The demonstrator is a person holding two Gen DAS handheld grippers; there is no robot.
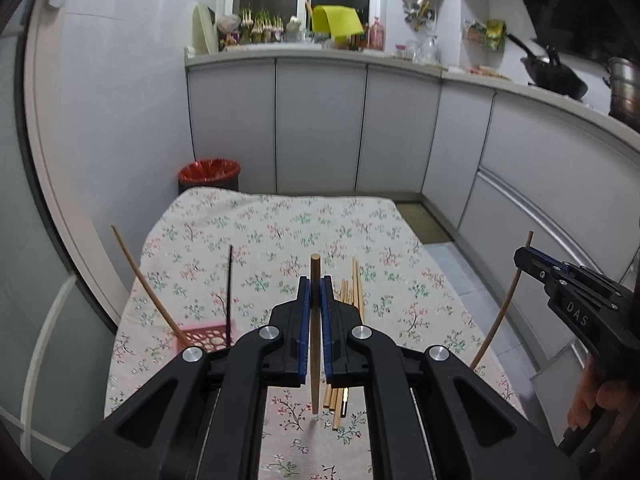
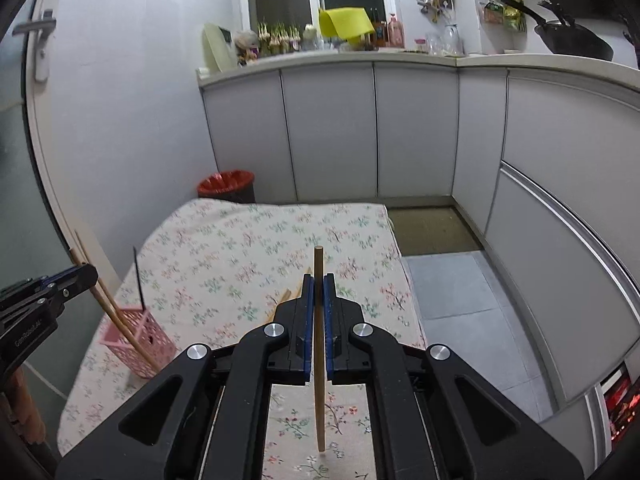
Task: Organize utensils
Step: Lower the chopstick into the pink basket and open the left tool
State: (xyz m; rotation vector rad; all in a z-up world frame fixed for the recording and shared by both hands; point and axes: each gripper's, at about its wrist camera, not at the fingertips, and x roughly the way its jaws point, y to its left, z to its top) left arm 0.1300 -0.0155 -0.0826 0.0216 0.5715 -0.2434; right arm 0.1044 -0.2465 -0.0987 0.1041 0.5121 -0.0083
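1. Left gripper (image 1: 315, 292): closed on one wooden chopstick (image 1: 315, 344), held upright, tip hanging just above the floral tablecloth (image 1: 256, 224).
2. Right gripper (image 2: 318, 292): closed on a second chopstick (image 2: 319, 360), also upright, tip just clear of the cloth.
3. Pink basket (image 2: 138, 338): stands near the left edge of the table, toward the near corner. It already holds a tan chopstick (image 2: 120, 320) leaning leftward out of it and a thin black stick (image 2: 139, 280) standing upright.
4. Loose chopsticks (image 1: 354, 288): a bundle lies flat on the cloth beyond and partly under the left gripper, long axes running toward the far edge.
5. Governing relation: the basket lies to the left of both grippers; the left one is judged nearer. Both held sticks are already vertical, as a drop into the basket's open top would require.
6. Room: the cloth between grippers and basket is bare. The leaning chopstick could be knocked on approach.
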